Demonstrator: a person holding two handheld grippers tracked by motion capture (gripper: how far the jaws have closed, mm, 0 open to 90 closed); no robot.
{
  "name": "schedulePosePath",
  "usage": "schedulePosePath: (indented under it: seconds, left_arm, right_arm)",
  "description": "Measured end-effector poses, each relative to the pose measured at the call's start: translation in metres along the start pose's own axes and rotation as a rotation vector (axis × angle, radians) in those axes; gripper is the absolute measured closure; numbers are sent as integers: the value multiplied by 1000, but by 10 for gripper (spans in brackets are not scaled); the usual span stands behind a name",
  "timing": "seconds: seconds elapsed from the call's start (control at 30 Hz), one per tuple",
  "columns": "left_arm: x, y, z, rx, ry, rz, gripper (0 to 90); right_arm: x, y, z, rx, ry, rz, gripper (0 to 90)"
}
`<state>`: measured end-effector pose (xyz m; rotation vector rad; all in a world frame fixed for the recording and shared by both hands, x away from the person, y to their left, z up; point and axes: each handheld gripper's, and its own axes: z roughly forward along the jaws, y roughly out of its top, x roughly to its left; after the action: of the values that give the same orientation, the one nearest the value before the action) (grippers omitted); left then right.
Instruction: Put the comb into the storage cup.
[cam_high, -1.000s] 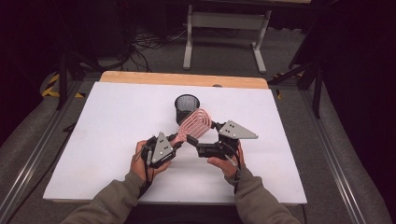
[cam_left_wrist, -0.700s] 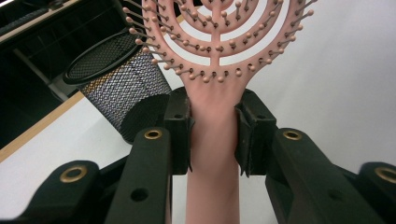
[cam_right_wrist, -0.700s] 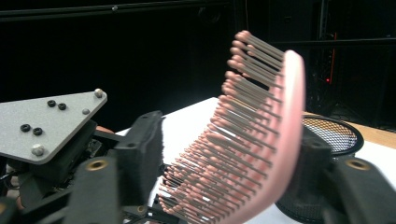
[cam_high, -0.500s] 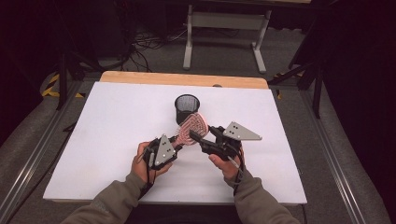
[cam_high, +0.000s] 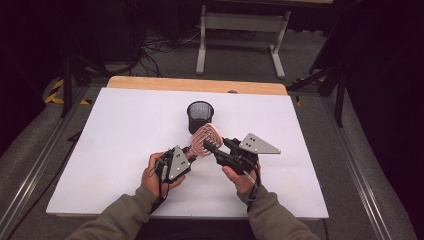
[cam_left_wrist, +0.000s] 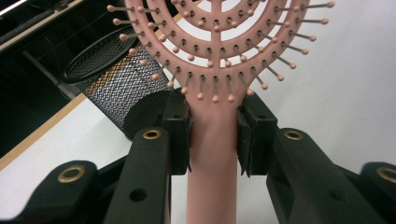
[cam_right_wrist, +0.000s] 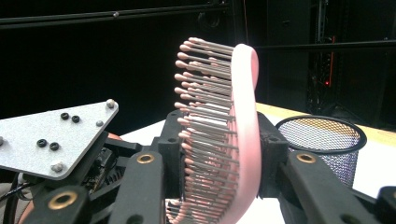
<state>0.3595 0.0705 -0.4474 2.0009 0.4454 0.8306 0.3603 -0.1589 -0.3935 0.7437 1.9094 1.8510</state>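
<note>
A pink vented hairbrush (cam_high: 205, 138) is held above the white table between both grippers. My left gripper (cam_high: 192, 153) is shut on its handle; in the left gripper view the pads clamp the handle (cam_left_wrist: 212, 163) just below the bristled head. My right gripper (cam_high: 212, 146) has just been closing and now grips the brush head (cam_right_wrist: 245, 116) edge-on, one pad against the bristle tips and the other against the back. A black mesh cup (cam_high: 200, 115) stands upright just behind the brush.
The white table top (cam_high: 100, 150) ends in a wooden strip (cam_high: 195, 85) at the far side. The mesh cup (cam_right_wrist: 327, 140) sits close to the right of my right jaws. The left gripper's grey plate (cam_right_wrist: 51, 135) shows beside them. Dark floor and a stand lie beyond.
The right gripper's jaws have closed onto the brush head, which stood between them a second ago. Both hands have stayed in place.
</note>
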Motion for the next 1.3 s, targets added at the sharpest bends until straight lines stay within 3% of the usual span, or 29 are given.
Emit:
schedulePosePath:
  seconds: [0.3,0.33,0.6,0.93,1.1,1.3]
  left_arm:
    - [-4,-1,3,8,-12,12,658]
    - [-4,-1,4,13,-10,13,602]
    - [-4,-4,7,30,-27,-9,428]
    - [-4,-8,9,29,-120,-33,178]
    - [1,-10,6,14,-150,-61,134]
    - [8,-12,-1,-15,-166,-65,108]
  right_arm:
    - [2,1,-1,10,10,-16,638]
    - [2,1,-1,12,5,-17,639]
    - [0,4,-4,5,3,-39,643]
    - [-5,9,-11,-3,-22,-67,644]
    - [-8,12,-16,-5,-25,-77,644]
    - [-10,15,-20,-7,-31,-96,644]
